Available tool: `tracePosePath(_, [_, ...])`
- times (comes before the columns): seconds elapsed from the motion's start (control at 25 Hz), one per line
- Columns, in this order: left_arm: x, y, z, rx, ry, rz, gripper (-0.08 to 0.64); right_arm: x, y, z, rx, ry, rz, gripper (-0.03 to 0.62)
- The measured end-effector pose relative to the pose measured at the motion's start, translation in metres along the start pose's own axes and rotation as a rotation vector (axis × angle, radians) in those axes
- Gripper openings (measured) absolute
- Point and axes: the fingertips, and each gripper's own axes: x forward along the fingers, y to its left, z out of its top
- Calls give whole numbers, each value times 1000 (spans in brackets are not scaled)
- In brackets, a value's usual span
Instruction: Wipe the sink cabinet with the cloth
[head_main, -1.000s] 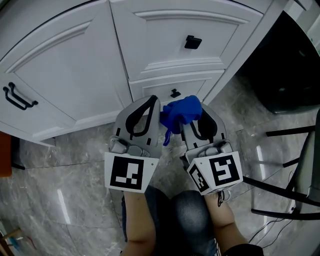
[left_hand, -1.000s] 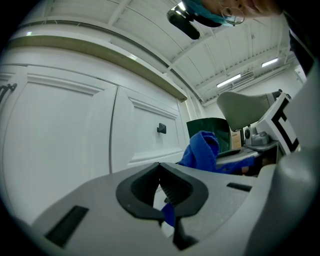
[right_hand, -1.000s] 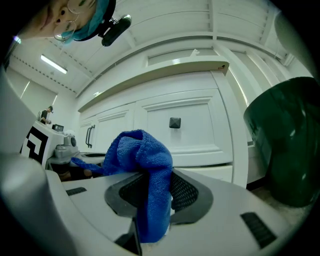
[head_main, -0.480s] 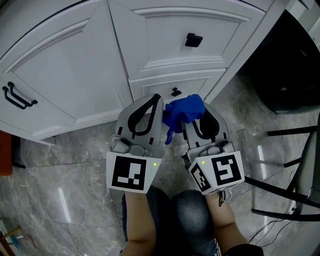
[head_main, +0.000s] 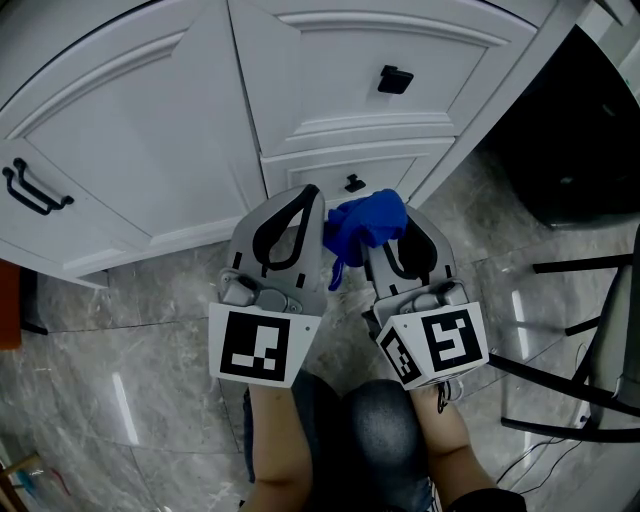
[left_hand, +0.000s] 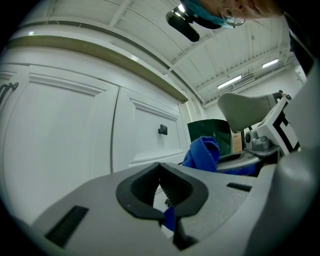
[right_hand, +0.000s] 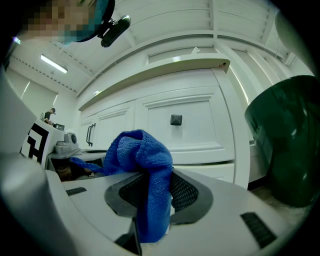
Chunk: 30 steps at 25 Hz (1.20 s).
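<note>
So this looks like the bit right before any actual wiping. The right gripper (right_hand: 154, 176) is clamped on the blue cloth (right_hand: 140, 150). The wad bunches up over its jaws and a tail hangs down toward 6 o'clock. The cloth isn't touching the sink cabinet (head_main: 150, 150) yet; it's up in the air just short of the low drawer front, over the marble floor (head_main: 150, 350).

The left gripper (head_main: 303, 195) sits just beside the cloth at its 9 o'clock. Its jaws are closed tip to tip and the loop between them looks empty. There's a sliver of blue low in the gap, but I can't tell if it's pinched or just showing through.

My guess is the next move is to push the right gripper toward 12 o'clock until the wad presses flat on the white panel, then sweep. It'll want a firm grip, plus steering around the dark knob (head_main: 395, 80) up at 12.
</note>
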Motion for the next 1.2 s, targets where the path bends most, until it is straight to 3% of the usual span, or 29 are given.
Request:
tracePosePath(0.6, [19,-23,-11,6,25,-12,3,-1,-24,-8,-6,2,-3,115])
tracePosePath(0.84, [21,-45,12,131,187,-124,3,-1,-34,31,-13,29,-25,115])
tracePosePath(0.92, [18,-40,29,75,209,-66,3,-5,-33,51,-5,58,-15,115])
tracePosePath(1.08, [7,-24,74,-151,201,115,3,-19,-25,91,46,123,-10,115])
tracePosePath(1.2, [0,-24,120,-188,203,157,3,-28,-16,128,82,166,-12,115])
